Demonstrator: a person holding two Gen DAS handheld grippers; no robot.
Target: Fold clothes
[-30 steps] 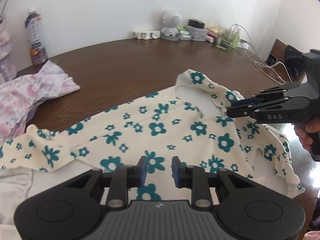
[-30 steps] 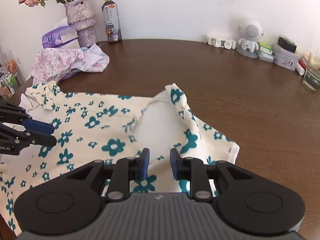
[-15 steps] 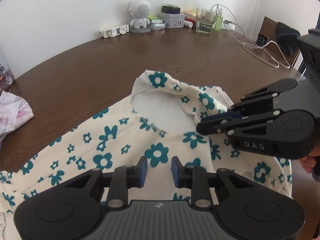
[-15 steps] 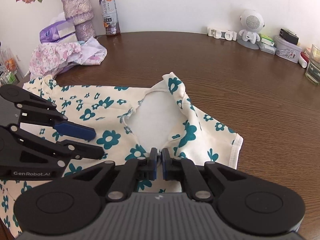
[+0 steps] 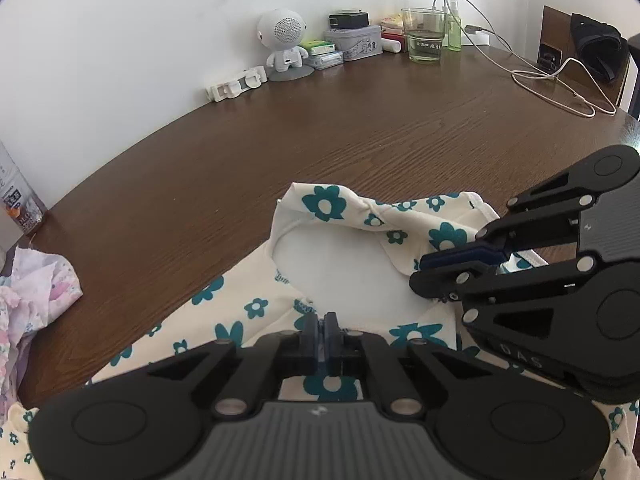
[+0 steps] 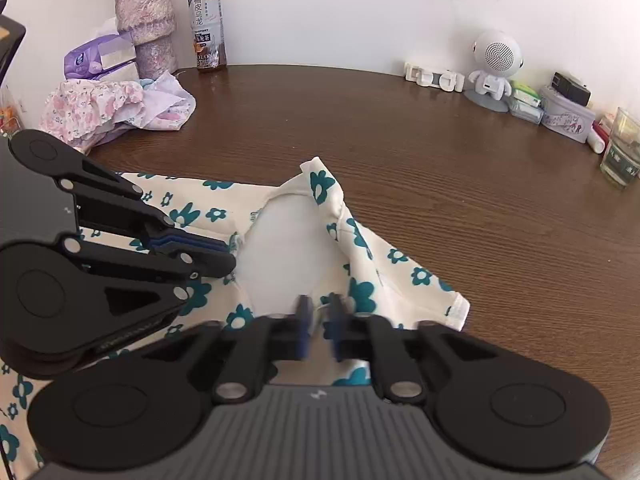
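Oddly, left tool [image 5: 320, 326] pinches the floral shirt [image 5: 332, 208]; right tool [image 6: 320, 312], blurred, looks slightly parted.

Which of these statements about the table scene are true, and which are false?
1. The floral shirt lies on a brown wooden table. True.
2. The drink bottle stands right beside the robot-shaped speaker. False: it stands beside the vase, far from the speaker.
3. The left gripper is wide open. False: its jaws are closed on the shirt at the neckline.
4. A glass stands on the table, apart from the shirt. True.
5. The pink clothes lie on top of the floral shirt. False: they lie apart from it, in front of the vase.
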